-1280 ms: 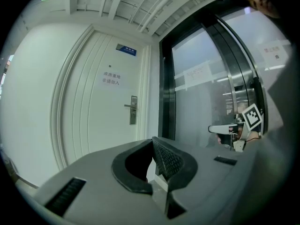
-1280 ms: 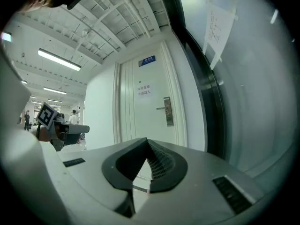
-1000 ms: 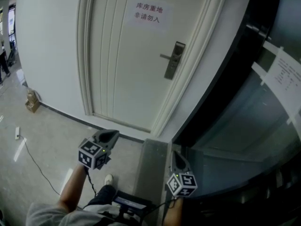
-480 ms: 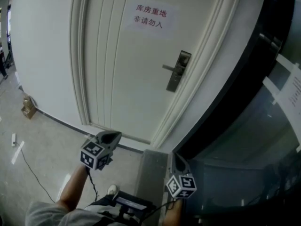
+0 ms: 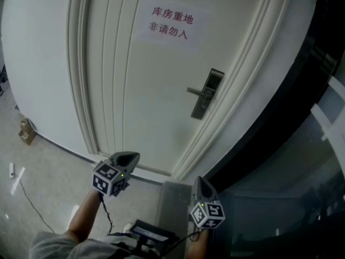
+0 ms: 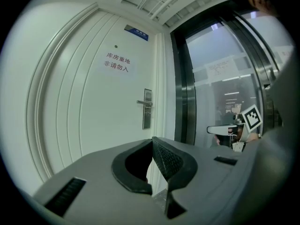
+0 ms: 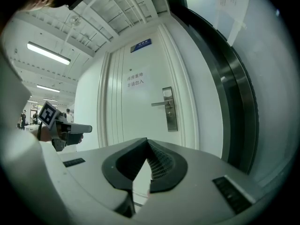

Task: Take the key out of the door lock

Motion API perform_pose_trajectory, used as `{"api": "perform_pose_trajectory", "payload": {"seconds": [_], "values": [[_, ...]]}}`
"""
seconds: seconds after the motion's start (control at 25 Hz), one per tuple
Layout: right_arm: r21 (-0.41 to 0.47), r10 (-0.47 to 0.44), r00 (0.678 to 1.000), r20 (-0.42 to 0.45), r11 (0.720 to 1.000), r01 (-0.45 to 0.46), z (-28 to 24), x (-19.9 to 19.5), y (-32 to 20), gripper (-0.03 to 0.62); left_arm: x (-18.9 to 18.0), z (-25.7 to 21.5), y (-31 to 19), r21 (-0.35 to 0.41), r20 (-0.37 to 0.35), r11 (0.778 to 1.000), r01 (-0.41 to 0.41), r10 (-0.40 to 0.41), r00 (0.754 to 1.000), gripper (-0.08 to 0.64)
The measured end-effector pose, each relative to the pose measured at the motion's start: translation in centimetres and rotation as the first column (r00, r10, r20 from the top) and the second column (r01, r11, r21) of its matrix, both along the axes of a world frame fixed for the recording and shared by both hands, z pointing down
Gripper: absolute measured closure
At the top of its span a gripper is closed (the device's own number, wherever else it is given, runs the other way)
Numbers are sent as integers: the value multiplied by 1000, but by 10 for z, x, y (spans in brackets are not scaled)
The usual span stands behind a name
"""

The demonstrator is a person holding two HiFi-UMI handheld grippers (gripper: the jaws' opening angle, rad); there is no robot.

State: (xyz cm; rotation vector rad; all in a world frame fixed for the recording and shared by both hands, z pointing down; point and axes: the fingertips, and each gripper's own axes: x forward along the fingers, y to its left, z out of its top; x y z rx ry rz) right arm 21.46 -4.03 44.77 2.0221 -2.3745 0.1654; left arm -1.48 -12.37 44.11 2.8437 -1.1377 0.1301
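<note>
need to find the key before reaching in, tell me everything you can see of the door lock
The door lock is a tall, narrow plate of brushed grey metal, fixed upright near the right edge of the closed white door. A straight lever handle juts level from its upper half toward the door's middle. Any key is too small to make out. Nothing touches it.

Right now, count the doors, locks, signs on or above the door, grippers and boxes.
Door: 1
Lock: 1
Signs: 2, paper sign, blue plate
Grippers: 2, left gripper, right gripper
Box: 1
Total: 7
</note>
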Motion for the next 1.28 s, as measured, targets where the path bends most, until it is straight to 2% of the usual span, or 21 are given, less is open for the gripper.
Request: {"api": "perform_pose_trajectory", "payload": {"seconds": [0.36,0.76,1.28], "values": [[3,21,1000,-15,1000,-21,-6,-6,-67,581,-4,-1,-70,-1,-5,1000,-21,21,1000,552],[10,61,998,-26,998,-61,-6,-8,-113,581,-7,4,-123,-2,-17,999,-46,46,999,552],[4,96,994,-41,995,-96,-3,18,-165,581,12,18,-182,-29,-36,998,-58,57,998,552]]}}
